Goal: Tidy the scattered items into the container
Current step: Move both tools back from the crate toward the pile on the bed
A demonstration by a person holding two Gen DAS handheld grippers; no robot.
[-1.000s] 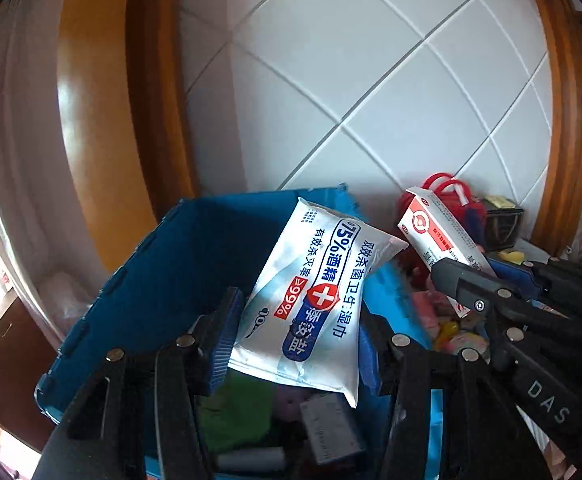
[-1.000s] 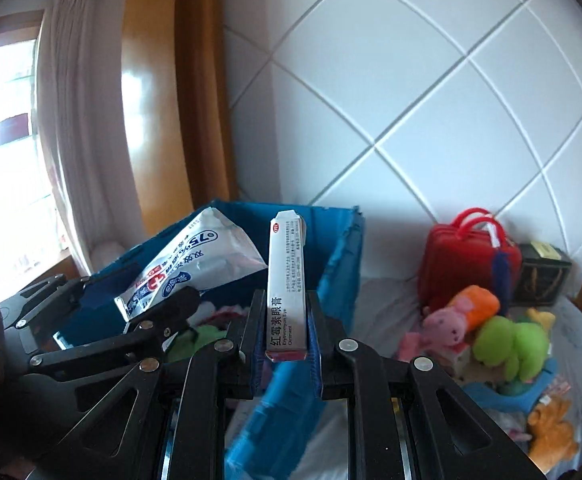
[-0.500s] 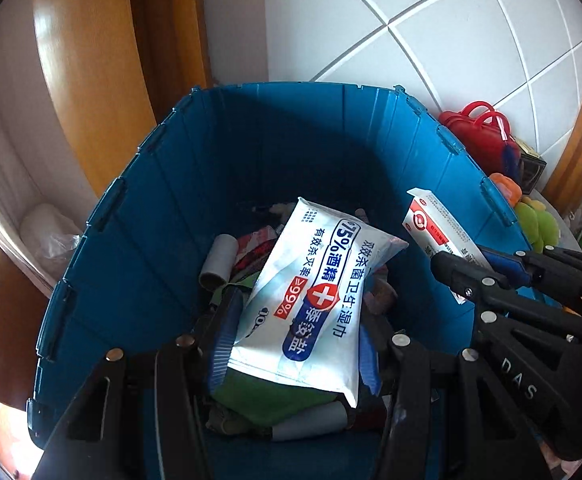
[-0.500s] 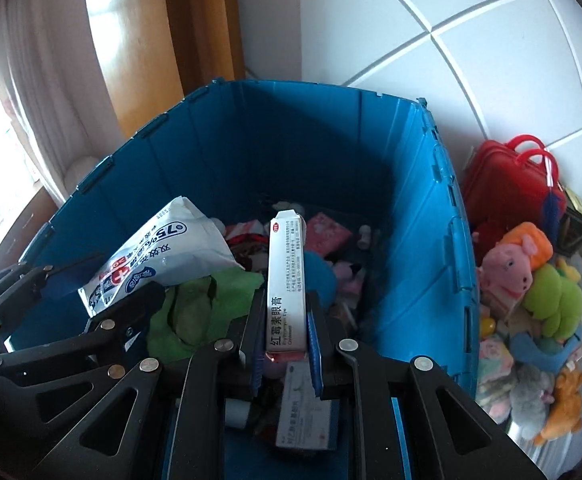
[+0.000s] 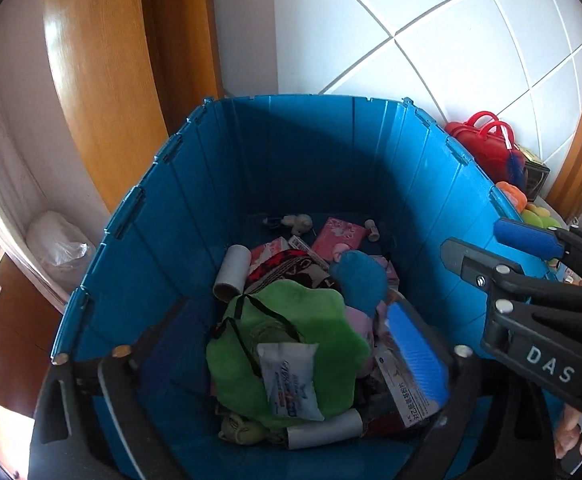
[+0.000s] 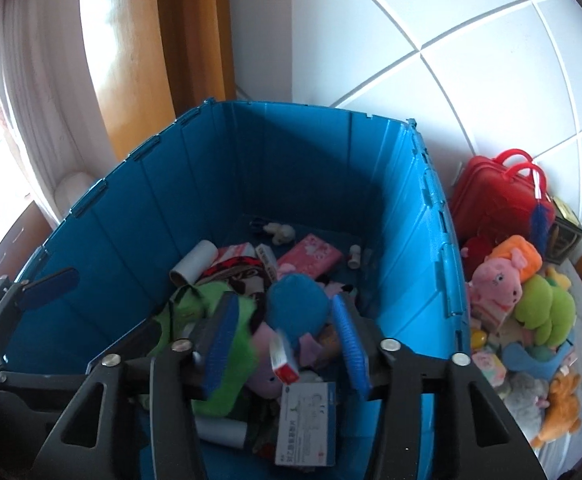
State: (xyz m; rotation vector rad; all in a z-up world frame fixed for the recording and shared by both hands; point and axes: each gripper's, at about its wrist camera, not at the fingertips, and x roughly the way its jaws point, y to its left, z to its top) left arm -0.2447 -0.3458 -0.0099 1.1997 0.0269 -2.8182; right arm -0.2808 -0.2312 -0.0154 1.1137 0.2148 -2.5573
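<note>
Both grippers tilt downward side by side. The left gripper (image 5: 275,364) has its jaws opening wide, nothing pressed between them; the right gripper (image 6: 287,344) is also opening, its blue pads (image 6: 221,344) parted.

The blue bin (image 6: 419,216) stands open-topped, so entry from above is free. Its far half and left floor stay shallow and reachable, while a green plush (image 5: 291,344), boxes and rolls crowd the near middle. Right of the bin, a red case (image 6: 495,204) and stuffed toys (image 6: 531,300) block passage.
</note>
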